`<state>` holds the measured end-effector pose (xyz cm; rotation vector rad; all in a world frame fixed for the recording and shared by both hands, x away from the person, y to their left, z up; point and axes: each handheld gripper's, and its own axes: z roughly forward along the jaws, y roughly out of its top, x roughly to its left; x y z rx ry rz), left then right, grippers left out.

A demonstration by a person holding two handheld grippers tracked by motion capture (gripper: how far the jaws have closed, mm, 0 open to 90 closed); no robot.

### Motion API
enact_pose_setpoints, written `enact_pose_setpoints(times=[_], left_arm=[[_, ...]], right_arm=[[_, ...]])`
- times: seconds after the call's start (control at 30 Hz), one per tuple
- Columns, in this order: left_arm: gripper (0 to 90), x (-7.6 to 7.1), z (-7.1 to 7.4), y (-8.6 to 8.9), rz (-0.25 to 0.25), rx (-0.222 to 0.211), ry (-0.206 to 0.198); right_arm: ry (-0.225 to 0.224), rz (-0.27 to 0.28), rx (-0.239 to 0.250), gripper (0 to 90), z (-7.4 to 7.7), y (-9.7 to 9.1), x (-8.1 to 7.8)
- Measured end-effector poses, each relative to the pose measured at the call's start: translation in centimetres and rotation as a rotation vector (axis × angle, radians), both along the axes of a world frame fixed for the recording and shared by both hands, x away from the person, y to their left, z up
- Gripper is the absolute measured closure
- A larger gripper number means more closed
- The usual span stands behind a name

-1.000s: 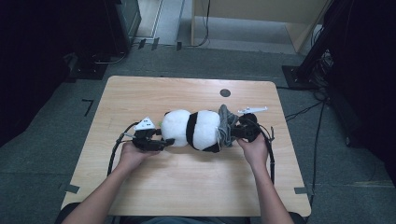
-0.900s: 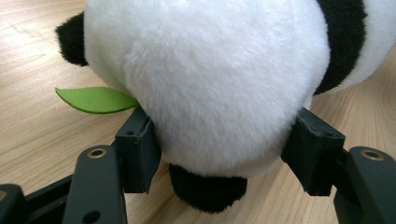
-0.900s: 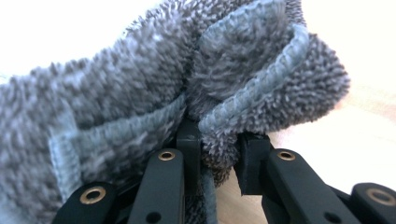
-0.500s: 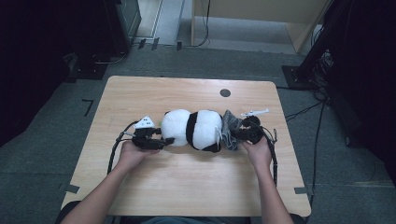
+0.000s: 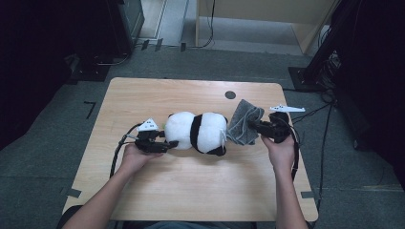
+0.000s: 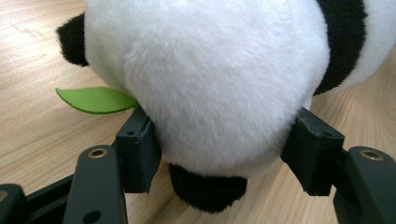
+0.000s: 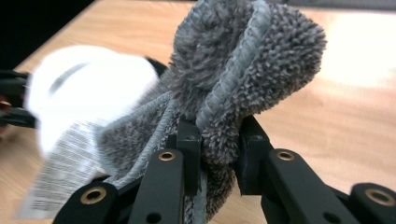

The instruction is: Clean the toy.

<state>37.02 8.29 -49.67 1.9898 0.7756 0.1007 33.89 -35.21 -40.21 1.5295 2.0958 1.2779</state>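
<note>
1. Nearest the camera in the high view, two forearms enter from the bottom edge; each hand holds a gripper over the wooden table [image 5: 191, 191].
2. The left gripper [image 5: 168, 144] lies low at the left end of the plush panda [image 5: 197, 132]. In the left gripper view its two jaws sit either side of the panda's white rounded end, pads pressed into the fur: clenched on the toy.
3. The plush panda lies lengthwise across the middle of the table, white with a black band round its body. A green felt leaf [image 6: 95, 99] sticks out beside the left jaw in the left gripper view, and a black paw [image 6: 208, 189] rests on the wood just under the white fur.
4. The right gripper [image 5: 255, 127] is to the right of the panda, jaws pointing toward it. In the right gripper view the jaws pinch a bunched fold of the grey towel [image 7: 243, 84]: grasping the cloth firmly.
5. The grey towel [image 5: 243, 125] hangs bunched between the right gripper and the panda's right end, touching or just beside the toy. A white printed label [image 7: 60, 172] shows blurred near the cloth.
6. Farther back on the table, a dark round hole [image 5: 230, 95] sits near the far edge, well apart from both items.
7. Beyond the table: grey floor and dark equipment stands.
</note>
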Motion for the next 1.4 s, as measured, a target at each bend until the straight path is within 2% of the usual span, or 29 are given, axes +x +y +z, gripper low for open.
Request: enact_pose_setpoints(times=[0.17,0.3,0.47,0.57,0.7,0.83,0.93,1.0,1.07,1.17,1.3,1.4], left_arm=[[35.0,0.0,0.0,0.0,0.002,-0.002,0.002],[35.0,0.0,0.0,0.0,0.0,0.003,0.0],[35.1,0.0,0.1,-0.1,0.002,0.001,0.001],[35.2,0.0,0.1,-0.1,0.003,0.001,0.002],[36.0,-0.1,0.1,-0.1,0.004,0.0,0.009],[36.8,-0.1,0.2,-0.1,0.008,0.0,0.013],[37.6,-0.1,0.2,-0.1,0.01,0.002,0.02],[38.1,-0.2,0.3,-0.2,0.015,0.005,0.023],[39.0,-0.2,0.4,-0.3,0.018,0.012,0.025],[40.8,-0.3,0.4,-0.3,0.02,0.028,0.028],[42.1,-0.3,0.4,-0.3,0.02,0.033,0.028],[42.4,-0.3,0.4,-0.4,0.019,0.039,0.024]], right_arm=[[-0.08,0.049,0.055,76.2,3.2,0.6,-1.2],[-0.137,0.1,0.07,76.2,5.4,2.1,-2.1],[-0.171,0.198,0.088,76.2,6.8,5.1,-2.8],[-0.172,0.259,0.095,76.2,7.0,7.2,-2.9],[-0.144,0.333,0.069,76.2,5.7,10.5,-2.5],[-0.084,0.396,0.036,76.3,3.3,13.9,-1.7],[-0.055,0.435,0.016,76.3,1.6,16.2,-1.2],[-0.037,0.451,-0.008,76.3,0.4,17.6,-0.9],[-0.027,0.451,-0.06,76.3,-0.8,18.8,-0.6],[-0.03,0.447,-0.15,76.5,-2.3,19.7,-0.5],[-0.057,0.43,-0.216,76.8,-3.1,19.6,-1.0],[-0.048,0.411,-0.231,77.0,-3.4,18.9,-1.4]])
